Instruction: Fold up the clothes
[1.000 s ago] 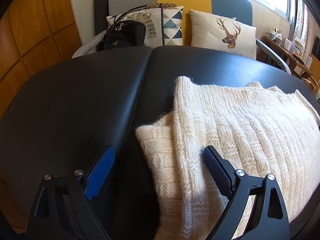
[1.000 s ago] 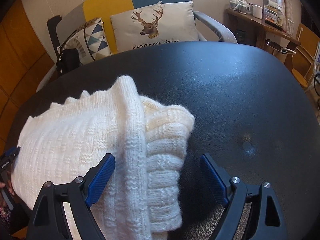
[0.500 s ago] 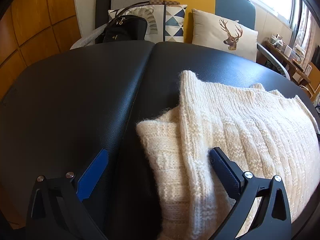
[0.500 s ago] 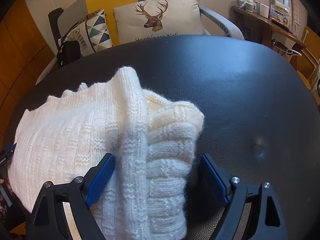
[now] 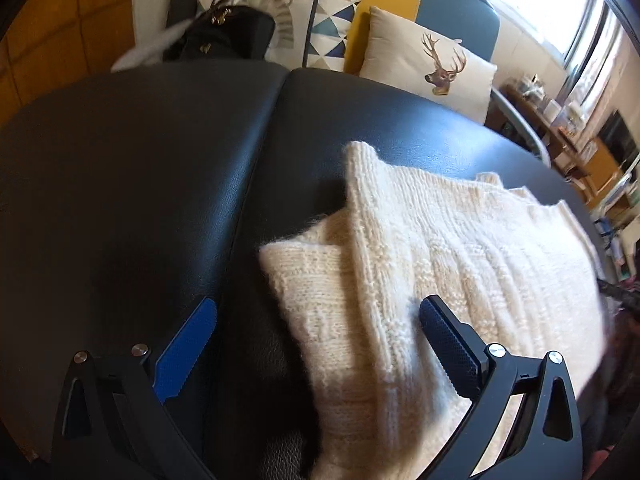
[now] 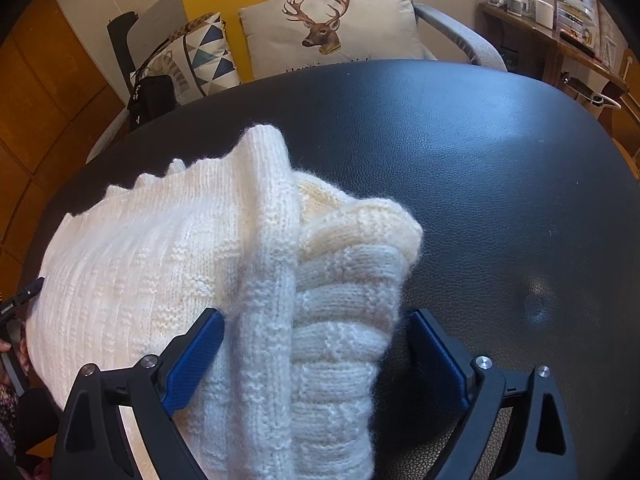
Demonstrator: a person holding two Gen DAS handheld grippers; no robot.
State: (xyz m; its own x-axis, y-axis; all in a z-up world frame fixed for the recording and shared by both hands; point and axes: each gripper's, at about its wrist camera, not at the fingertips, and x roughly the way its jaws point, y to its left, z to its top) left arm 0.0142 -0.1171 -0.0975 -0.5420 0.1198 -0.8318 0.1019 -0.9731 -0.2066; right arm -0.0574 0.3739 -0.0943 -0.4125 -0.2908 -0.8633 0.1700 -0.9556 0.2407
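A cream knitted sweater [image 5: 460, 248] lies folded on the black leather table [image 5: 120, 200]. My left gripper [image 5: 317, 305] hangs open over the sweater's left end, and the folded edge lies between its blue pads [image 5: 188, 344] without being pinched. In the right wrist view the sweater [image 6: 160, 264] fills the left half. My right gripper [image 6: 314, 317] straddles the folded ribbed sleeve at the right end. Its jaws are opening, with the knit between them and a gap beside the right pad [image 6: 436, 356]. The tip of the left gripper [image 6: 24, 294] shows at the far left edge.
A seam [image 5: 256, 168] splits the table top down the middle. Behind the table stands a sofa with a deer cushion [image 6: 328, 24], a patterned cushion [image 5: 320, 28] and a black handbag [image 5: 224, 36]. A wooden side table [image 6: 560, 24] with small items is at the right.
Both grippers' jaws stand wider than before. The left wrist view has tilted and rolled slightly. The sweater lies where it was.
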